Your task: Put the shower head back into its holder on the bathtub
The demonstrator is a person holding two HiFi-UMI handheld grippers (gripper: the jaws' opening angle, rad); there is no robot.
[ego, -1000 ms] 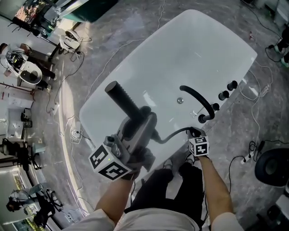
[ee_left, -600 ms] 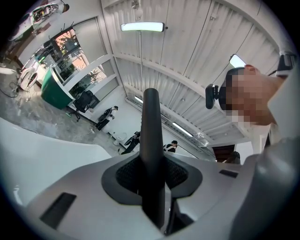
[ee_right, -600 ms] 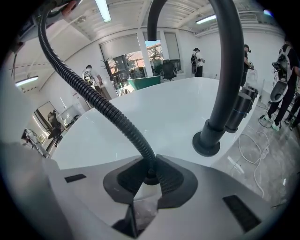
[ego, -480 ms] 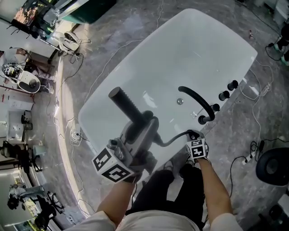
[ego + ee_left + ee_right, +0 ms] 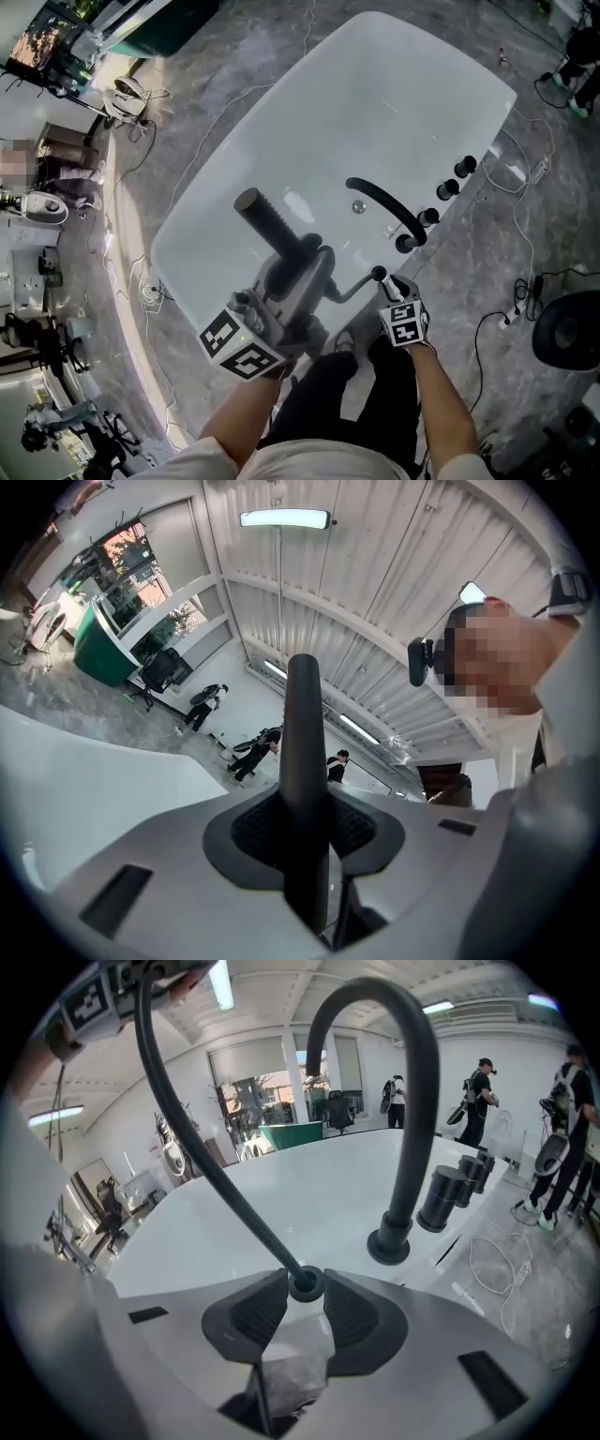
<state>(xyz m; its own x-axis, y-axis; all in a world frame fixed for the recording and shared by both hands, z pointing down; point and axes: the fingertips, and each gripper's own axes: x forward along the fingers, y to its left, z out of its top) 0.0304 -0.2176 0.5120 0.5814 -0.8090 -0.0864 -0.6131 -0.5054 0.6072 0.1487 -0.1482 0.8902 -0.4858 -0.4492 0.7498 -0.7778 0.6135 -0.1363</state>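
Observation:
My left gripper [image 5: 302, 261] [image 5: 305, 832] is shut on the handle of the black shower head [image 5: 270, 219] [image 5: 302, 733], which sticks out over the white bathtub [image 5: 309, 122]. From the head a black hose [image 5: 349, 290] [image 5: 202, 1157] runs down to a black ring [image 5: 379, 274] [image 5: 303, 1283] on the tub's near rim. At that ring is my right gripper [image 5: 383, 280] [image 5: 303, 1290]. Its jaws have just been opening. The ring sits between the fingertips, and I see no firm press on it. The curved black spout [image 5: 380, 204] [image 5: 412, 1101] rises just beyond.
Black knobs [image 5: 450, 186] [image 5: 452, 1194] stand in a row along the rim past the spout. Cables [image 5: 525, 197] trail over the grey marble floor around the tub. A round black object [image 5: 567, 328] sits at the right. Equipment and people stand far off.
The right gripper has drawn back slightly from the spout's base and its jaws stand wider. The left gripper has sunk a little with the shower head. The whole view has shifted.

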